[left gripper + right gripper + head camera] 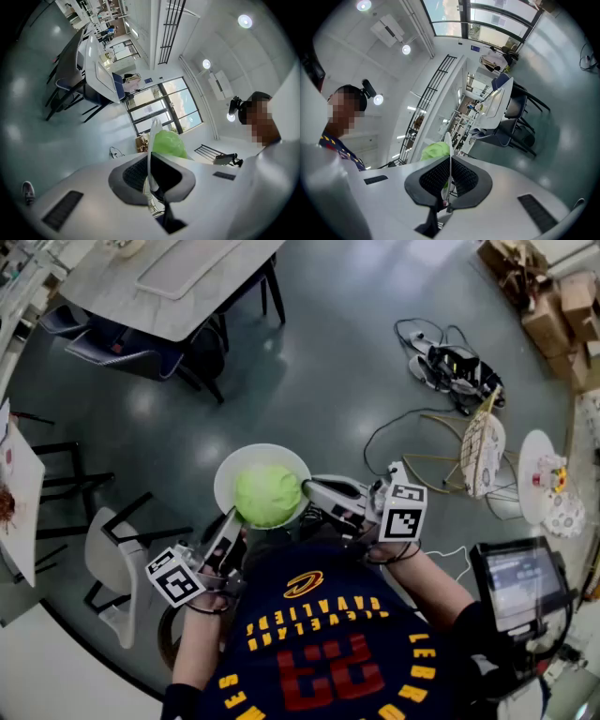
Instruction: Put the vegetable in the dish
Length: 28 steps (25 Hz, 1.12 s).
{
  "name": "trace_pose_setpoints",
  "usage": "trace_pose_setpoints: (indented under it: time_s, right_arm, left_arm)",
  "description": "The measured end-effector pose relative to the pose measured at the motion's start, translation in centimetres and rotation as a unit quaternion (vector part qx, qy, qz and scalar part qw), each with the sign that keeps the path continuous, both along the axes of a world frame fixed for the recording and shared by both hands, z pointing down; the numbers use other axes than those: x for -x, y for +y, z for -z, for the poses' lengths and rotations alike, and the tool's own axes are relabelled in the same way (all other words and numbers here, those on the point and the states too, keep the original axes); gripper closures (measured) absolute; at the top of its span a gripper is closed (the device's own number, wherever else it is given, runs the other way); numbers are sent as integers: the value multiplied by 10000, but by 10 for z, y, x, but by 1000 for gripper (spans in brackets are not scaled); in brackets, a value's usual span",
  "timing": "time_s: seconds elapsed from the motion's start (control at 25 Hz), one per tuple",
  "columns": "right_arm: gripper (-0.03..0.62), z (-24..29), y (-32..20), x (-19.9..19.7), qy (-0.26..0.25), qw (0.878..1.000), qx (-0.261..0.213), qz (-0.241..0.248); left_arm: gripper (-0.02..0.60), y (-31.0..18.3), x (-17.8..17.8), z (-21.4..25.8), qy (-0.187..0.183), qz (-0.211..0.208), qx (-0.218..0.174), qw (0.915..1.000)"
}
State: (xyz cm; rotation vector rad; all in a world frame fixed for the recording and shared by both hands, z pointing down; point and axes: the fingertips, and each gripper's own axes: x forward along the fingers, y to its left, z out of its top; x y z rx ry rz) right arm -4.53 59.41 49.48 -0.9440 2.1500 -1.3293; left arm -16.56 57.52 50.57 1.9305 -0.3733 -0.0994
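A white round dish (231,472) hangs in the air in front of me, above the grey floor. A pale green leafy vegetable (267,495) lies in it. My left gripper (232,524) is shut on the dish's near left rim. My right gripper (309,491) is shut on its right rim. In the left gripper view the dish (152,133) shows edge-on between the jaws of the left gripper (150,176), with the vegetable (169,144) beyond. In the right gripper view the dish rim (449,140) is pinched by the right gripper (450,176), and the vegetable (435,151) is just left of it.
A pale table (169,282) with dark chairs stands at the top left, a white chair (108,559) at my left. Cables and gear (455,362) lie on the floor at right beside a round wire-legged stand (483,451). Cardboard boxes (562,315) are top right, a screen (520,582) lower right.
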Motion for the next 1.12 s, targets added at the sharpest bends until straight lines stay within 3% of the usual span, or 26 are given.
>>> trace_pose_setpoints:
  time_s: [0.56, 0.72, 0.88, 1.12]
  right_arm:
    - [580, 6, -4, -2, 92, 9999, -93, -96]
    - [580, 3, 2, -6, 17, 9997, 15, -237]
    - [580, 4, 7, -17, 66, 9995, 27, -320]
    - [580, 5, 5, -58, -8, 9996, 23, -280]
  left_arm:
    - [571, -3, -1, 4, 16, 60, -86, 9999]
    - [571, 1, -3, 1, 108, 39, 46, 9999]
    - [571, 6, -16, 3, 352, 65, 229, 9991]
    - [571, 10, -50, 1, 265, 209, 376, 9987]
